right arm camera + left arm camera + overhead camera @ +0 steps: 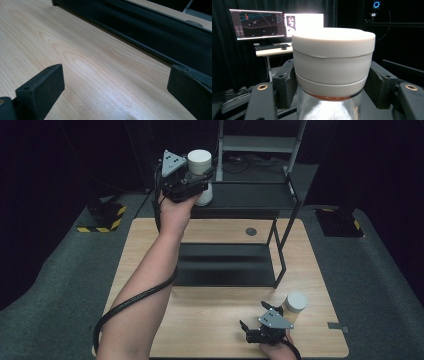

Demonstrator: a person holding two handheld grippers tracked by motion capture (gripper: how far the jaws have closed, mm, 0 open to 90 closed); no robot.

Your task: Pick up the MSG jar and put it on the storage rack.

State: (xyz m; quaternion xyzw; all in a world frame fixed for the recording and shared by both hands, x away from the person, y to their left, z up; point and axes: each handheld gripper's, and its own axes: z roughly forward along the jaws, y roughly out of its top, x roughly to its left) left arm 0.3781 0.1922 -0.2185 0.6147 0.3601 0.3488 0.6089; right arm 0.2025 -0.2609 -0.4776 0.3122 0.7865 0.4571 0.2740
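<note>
A clear jar with a thick white lid (199, 160) is held up at the left end of the black rack's upper shelf (250, 195). My left gripper (202, 177) is shut on it just below the lid. In the left gripper view the jar (333, 60) sits between the black pads (284, 82), which press on both sides. Near the table's front edge my right gripper (252, 315) stands open, its jaws wide apart over bare wood (115, 82). A second white-lidded jar (295, 305) stands upright just right of it.
The black two-level rack stands on the far half of the wooden table (210, 310), its lower shelf (225, 265) bare. A pale metal frame (260, 142) rises behind. Lit monitors (259, 22) on a desk are far behind the jar. A hazard-striped base (102, 217) sits on the floor at left.
</note>
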